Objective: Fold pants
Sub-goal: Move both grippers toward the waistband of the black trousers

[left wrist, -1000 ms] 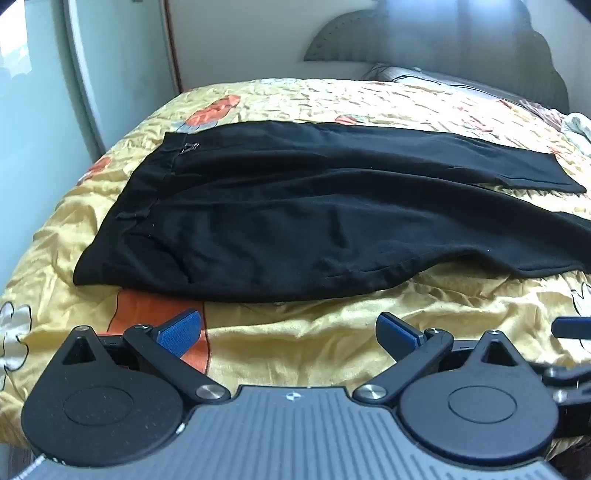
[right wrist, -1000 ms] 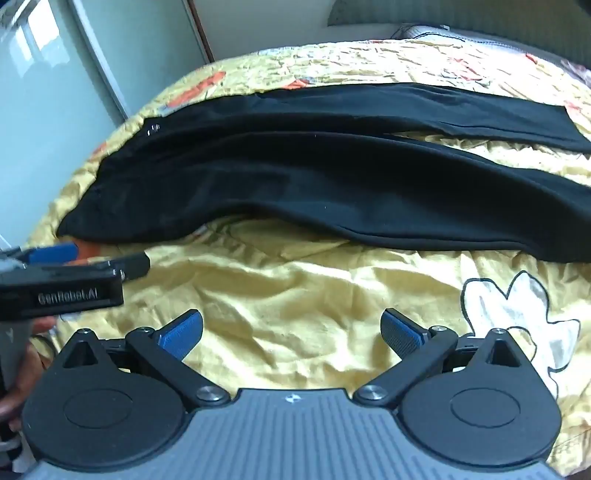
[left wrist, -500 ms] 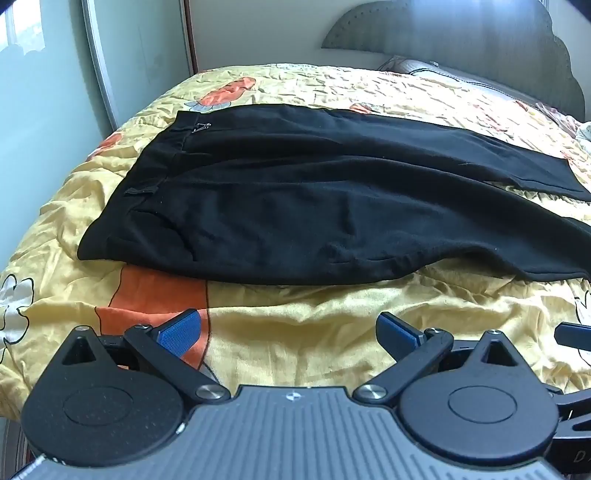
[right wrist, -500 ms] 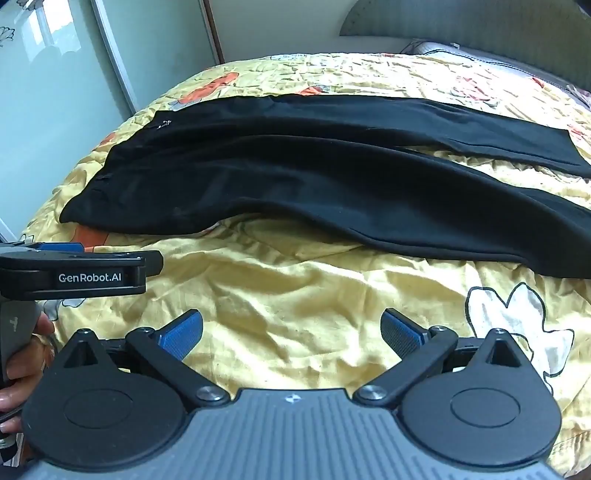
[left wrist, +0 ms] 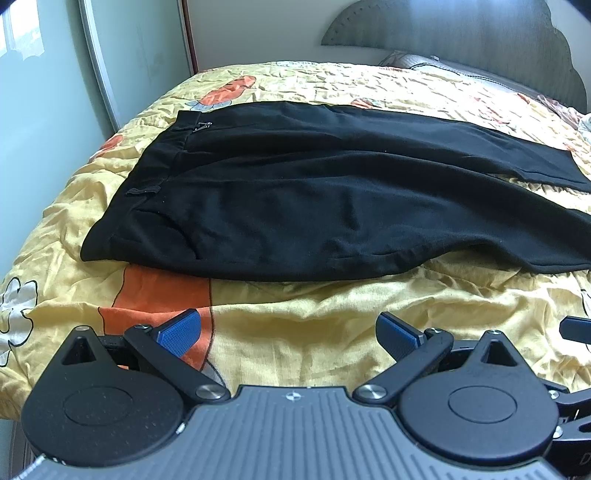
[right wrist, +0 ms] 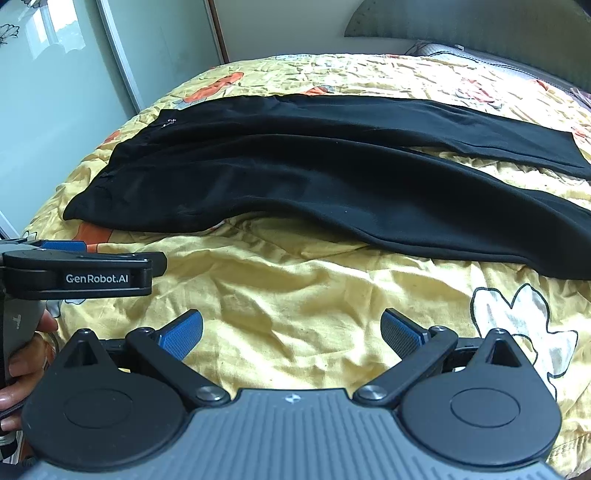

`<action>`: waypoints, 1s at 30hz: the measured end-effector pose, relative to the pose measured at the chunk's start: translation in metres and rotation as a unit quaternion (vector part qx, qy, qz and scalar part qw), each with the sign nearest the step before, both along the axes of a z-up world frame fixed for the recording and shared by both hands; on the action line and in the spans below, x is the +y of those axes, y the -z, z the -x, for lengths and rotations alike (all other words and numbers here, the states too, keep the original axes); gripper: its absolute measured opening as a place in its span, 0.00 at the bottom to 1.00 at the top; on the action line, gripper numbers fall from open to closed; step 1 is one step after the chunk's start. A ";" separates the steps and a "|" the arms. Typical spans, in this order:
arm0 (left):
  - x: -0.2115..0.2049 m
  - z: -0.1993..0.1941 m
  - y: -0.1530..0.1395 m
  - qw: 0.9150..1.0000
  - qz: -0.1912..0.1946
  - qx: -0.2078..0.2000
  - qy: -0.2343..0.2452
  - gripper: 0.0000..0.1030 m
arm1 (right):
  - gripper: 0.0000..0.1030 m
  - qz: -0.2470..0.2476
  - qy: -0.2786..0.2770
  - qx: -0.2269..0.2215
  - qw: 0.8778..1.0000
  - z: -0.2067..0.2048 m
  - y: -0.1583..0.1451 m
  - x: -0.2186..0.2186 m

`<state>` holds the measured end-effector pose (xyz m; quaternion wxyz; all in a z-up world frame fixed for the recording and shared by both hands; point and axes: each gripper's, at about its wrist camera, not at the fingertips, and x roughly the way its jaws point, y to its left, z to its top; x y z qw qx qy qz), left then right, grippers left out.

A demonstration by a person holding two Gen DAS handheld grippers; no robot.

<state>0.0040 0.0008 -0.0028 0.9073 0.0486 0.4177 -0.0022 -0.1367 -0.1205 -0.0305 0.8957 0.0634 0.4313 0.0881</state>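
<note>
Pants (left wrist: 332, 206) flat on bedspread (left wrist: 332, 306), left gripper (left wrist: 290, 330) and right gripper (right wrist: 291, 332) both agape, empty.

pants (left wrist: 332, 206): matt black cloth | bedspread (left wrist: 332, 306): crinkled yellow cloth | tongs pads (left wrist: 180, 330): textured blue

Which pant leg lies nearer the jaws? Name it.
The front leg of the black pants, its edge facing both open grippers. The other leg lies beyond it, toward the headboard.

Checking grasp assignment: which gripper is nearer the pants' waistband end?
Left. The left gripper hovers open short of the waistband end of the pants. The right gripper sits further along, facing the legs; both are apart from the fabric.
</note>
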 end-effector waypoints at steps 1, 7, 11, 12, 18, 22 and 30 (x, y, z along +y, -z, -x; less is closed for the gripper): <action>0.000 0.000 0.000 1.000 0.000 0.000 0.000 0.99 | 1.00 0.000 0.000 0.000 1.000 0.000 0.000 0.000; 0.001 0.000 0.001 1.000 -0.001 0.002 -0.001 0.99 | 1.00 -0.002 0.001 0.000 1.000 0.001 0.000 0.000; 0.002 0.001 0.002 1.000 -0.001 0.004 0.000 0.99 | 1.00 -0.003 0.001 0.000 1.000 0.001 0.000 0.001; 0.001 0.001 0.002 1.000 -0.002 0.004 0.000 0.99 | 1.00 -0.003 0.001 -0.001 1.000 0.001 0.000 0.001; 0.002 0.000 0.002 1.000 -0.004 0.005 0.002 0.99 | 1.00 -0.003 0.001 -0.002 1.000 0.002 -0.001 0.001; 0.002 0.000 0.003 1.000 -0.005 0.006 0.002 0.99 | 1.00 -0.004 0.001 -0.002 1.000 0.003 0.000 0.001; 0.001 0.000 0.004 1.000 -0.008 0.007 0.003 0.99 | 1.00 -0.004 0.000 -0.001 1.000 0.003 0.000 0.002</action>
